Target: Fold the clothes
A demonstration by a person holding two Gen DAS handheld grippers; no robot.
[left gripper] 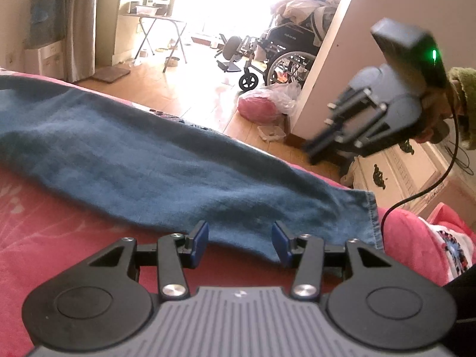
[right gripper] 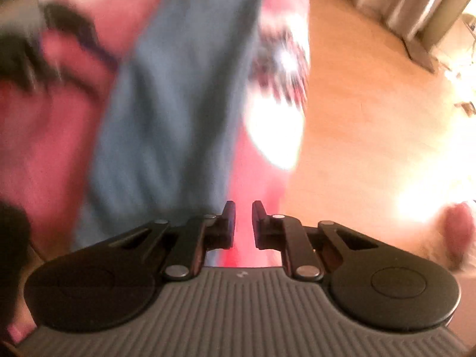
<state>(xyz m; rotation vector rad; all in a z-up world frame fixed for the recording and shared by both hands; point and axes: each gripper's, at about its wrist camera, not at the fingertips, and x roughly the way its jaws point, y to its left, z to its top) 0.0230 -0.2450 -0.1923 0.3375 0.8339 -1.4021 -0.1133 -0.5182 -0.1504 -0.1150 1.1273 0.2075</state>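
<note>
The left gripper (left gripper: pixel 240 242) hangs wide and empty just short of the jeans (left gripper: pixel 154 160) stretched across the bed (left gripper: pixel 44 238) ahead, probably lining up on their edge, while the right gripper (right gripper: pixel 244 223), narrowed and empty, hovers above them.

I see jeans (left gripper: pixel 154 160) lying across the bed (left gripper: pixel 53 238), my left hand-held gripper (left gripper: pixel 241 242) at their near edge, wheelchair (left gripper: pixel 285 50) behind.
</note>
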